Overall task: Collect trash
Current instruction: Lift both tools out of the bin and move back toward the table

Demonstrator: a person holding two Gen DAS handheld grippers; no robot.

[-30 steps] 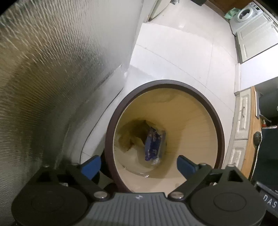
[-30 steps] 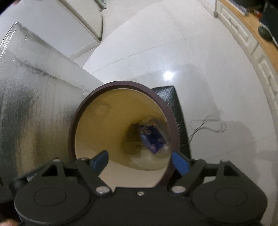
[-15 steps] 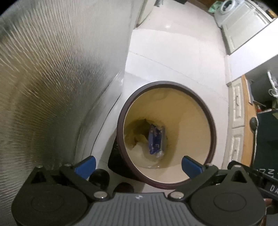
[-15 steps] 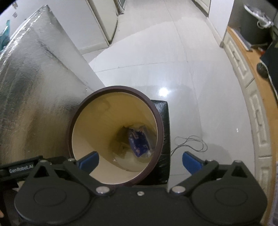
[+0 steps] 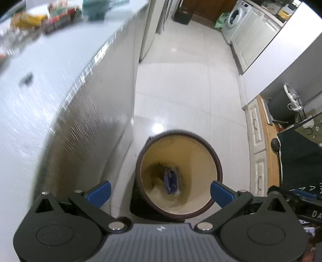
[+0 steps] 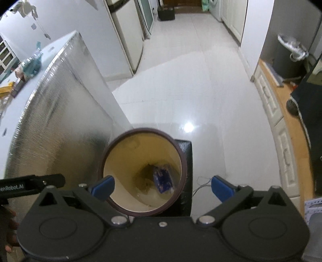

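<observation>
Right gripper (image 6: 162, 186) w/ blue pads wide open, nothing held, above round tan bin w/ dark brown rim (image 6: 182, 157). Blue plastic wrapper (image 6: 162, 178) lies at bin bottom. Bin sits on white tile floor (image 6: 191, 90) just beside silver foil-textured cabinet side (image 6: 60, 121).

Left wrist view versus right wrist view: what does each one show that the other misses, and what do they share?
Only the left wrist view shows the washing machine at the far end of the floor. Only the right wrist view shows the thin cable on the floor beside the black stool, and the other gripper's black body marked GenRobot.AI at the left edge. Both show the brown-rimmed bin with a blue wrapper at its bottom, the silver foil-faced panel, and open, empty grippers, left gripper and right gripper.
</observation>
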